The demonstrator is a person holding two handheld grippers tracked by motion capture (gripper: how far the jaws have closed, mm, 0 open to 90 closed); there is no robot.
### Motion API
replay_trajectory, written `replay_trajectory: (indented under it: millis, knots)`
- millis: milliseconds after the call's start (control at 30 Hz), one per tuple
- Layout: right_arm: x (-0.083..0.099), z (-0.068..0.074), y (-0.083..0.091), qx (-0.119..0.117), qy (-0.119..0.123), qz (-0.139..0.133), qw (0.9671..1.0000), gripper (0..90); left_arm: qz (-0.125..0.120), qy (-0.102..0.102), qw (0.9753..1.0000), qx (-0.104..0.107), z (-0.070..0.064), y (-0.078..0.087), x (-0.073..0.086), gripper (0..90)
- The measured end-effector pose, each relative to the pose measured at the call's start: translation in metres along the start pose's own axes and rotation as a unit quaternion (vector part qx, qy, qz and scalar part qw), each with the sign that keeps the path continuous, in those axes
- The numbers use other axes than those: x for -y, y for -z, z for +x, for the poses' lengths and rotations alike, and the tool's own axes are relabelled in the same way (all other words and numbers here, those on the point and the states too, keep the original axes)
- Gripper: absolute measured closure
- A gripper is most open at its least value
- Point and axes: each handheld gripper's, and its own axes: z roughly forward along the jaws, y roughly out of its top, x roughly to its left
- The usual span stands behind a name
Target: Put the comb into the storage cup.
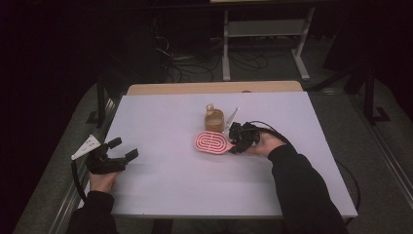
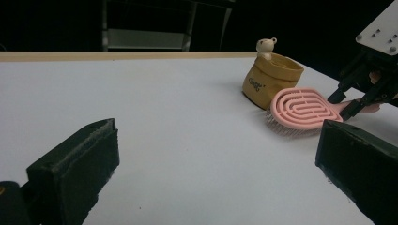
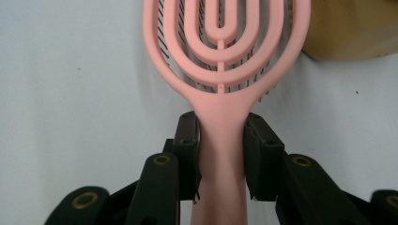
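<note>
Right gripper view: my right gripper clamps the pink hairbrush by its handle; looped open-ribbed head, dark bristles beneath, lying mid-table beside the tan pouch. Left gripper gapes wide.

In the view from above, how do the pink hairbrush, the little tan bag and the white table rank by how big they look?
1. White table, by far the largest.
2. Pink hairbrush.
3. Tan bag, which looks only a little smaller than the hairbrush, so that call is close.
</note>
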Motion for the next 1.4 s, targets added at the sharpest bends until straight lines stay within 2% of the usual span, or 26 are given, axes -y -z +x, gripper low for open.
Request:
replay_trajectory:
  millis: [267,500,600,1000,1233,1400]
  knots:
    - [-0.002,0.004,0.008,0.007,0.006,-0.011,0.9999,68.3,0.0,0.001,1.0,0.0,0.0,0.0,0.0,0.0]
    - [-0.003,0.007,0.026,0.015,0.006,-0.03,0.9994,68.5,0.0,0.001,1.0,0.001,-0.001,0.0,0.0,0.0]
    - [-0.001,0.007,0.039,0.021,0.0,-0.046,0.9987,68.5,0.001,0.002,1.0,0.001,-0.002,0.0,0.0,0.0]
    - [-0.004,0.009,0.071,0.044,0.004,-0.066,0.9968,68.6,0.003,-0.004,1.0,0.005,-0.005,-0.001,-0.001,0.0]
    - [-0.011,0.013,0.085,0.051,0.014,-0.074,0.9958,68.6,0.013,-0.001,0.9998,0.013,-0.006,-0.002,-0.002,0.0]
    - [-0.016,0.014,0.095,0.058,0.018,-0.084,0.9946,68.6,0.016,-0.001,0.9995,0.025,-0.012,-0.003,-0.01,0.0]
